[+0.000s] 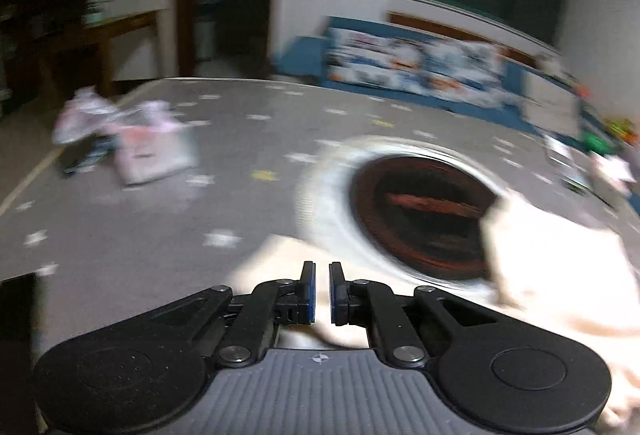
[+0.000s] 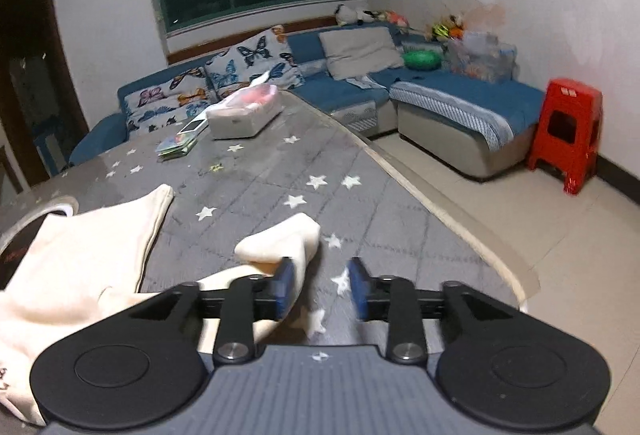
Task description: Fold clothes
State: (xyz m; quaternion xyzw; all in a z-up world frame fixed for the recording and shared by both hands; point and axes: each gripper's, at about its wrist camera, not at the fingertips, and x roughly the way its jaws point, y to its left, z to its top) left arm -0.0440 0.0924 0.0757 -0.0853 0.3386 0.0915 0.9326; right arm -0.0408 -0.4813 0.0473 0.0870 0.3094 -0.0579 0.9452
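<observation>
- A grey, star-printed quilted cover (image 2: 256, 191) is spread over the worktop, and a cream garment (image 2: 80, 259) lies crumpled on its near side.
- In the left wrist view, which is blurred, the same garment (image 1: 560, 255) sits beside a round white-rimmed tub (image 1: 412, 211) with a dark inside; what it holds is too blurred to tell.
- The left gripper (image 1: 322, 291) has its fingers nearly together with a thin gap; whether cloth is pinched there, I cannot tell.
- The right gripper (image 2: 322, 287) has its fingers spread apart, with a fold of the garment against the left finger.
- Farther back on the worktop stand a white box (image 2: 244, 115) with pinkish things inside, a phone (image 2: 192, 127) and a small stack of booklets (image 2: 178, 147).
- At the far left corner lies a heap of pale pink clothes (image 1: 132, 139).
- Beyond are a blue corner sofa (image 2: 460, 95) with butterfly cushions (image 2: 256, 63), and a red plastic stool (image 2: 566, 131) by the wall.
</observation>
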